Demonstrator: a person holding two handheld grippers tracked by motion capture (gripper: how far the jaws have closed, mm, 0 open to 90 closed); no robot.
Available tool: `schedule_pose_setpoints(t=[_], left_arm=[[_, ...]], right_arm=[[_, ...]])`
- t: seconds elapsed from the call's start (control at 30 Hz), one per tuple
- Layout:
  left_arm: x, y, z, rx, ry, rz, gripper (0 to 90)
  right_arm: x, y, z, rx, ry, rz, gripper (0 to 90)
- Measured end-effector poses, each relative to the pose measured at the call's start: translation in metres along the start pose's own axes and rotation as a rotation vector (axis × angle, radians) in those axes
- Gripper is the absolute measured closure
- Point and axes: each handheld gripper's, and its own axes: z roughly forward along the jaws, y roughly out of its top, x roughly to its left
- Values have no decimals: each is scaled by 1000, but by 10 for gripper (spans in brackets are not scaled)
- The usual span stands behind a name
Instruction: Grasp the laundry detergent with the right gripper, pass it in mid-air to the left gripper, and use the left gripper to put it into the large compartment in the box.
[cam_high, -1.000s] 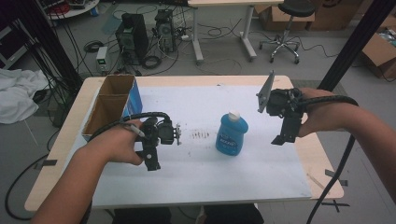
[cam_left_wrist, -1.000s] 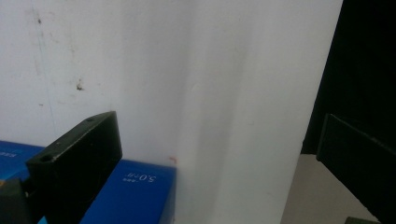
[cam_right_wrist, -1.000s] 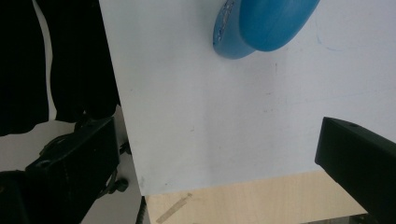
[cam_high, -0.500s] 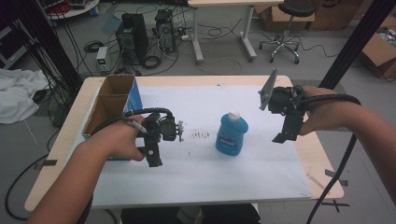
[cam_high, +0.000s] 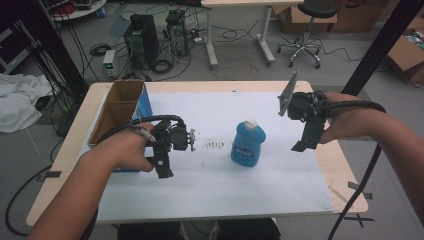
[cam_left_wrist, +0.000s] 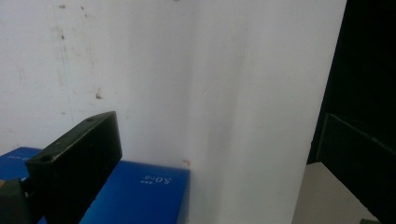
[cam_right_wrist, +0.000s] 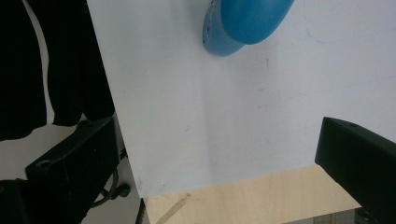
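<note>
blue bottle (cam_right_wrist: 247, 23) is cut off by the top edge; its label (cam_high: 246, 150) too small to read.

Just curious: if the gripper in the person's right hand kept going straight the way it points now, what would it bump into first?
Probably the white sheet on the table, near its edge: the right gripper aims down at it, the blue bottle off line.

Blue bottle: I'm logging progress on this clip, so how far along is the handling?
Nothing looks done: the blue bottle stands capped on the white sheet, untouched. In hand: both grippers are open and empty, the right gripper beside the bottle, the left gripper near the cardboard box. Grasping and moving it remain.
</note>
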Motion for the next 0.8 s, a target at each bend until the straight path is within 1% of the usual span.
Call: schedule_pose_setpoints(t=[0.23,0.33,0.43,0.47,0.6,0.8], left_arm=[[-3,-1,2,-4,-3,-16,5],[-5,-1,3,-10,-6,-18,5],[-6,-1,2,-17,2,-13,5],[-6,-2,2,-23,0,-14,5],[-7,-2,2,-22,4,-10,5],[-8,-3,2,-24,3,-2,4]], right_arm=[[-4,0,-2,-8,-14,0,0],[-5,-2,0,-26,-21,11,0],[-6,-6,4,-47,-23,21,0],[-7,-8,6,-63,-25,25,0],[-10,-16,11,-121,-30,49,0],[-10,-26,23,-179,-34,77,0]])
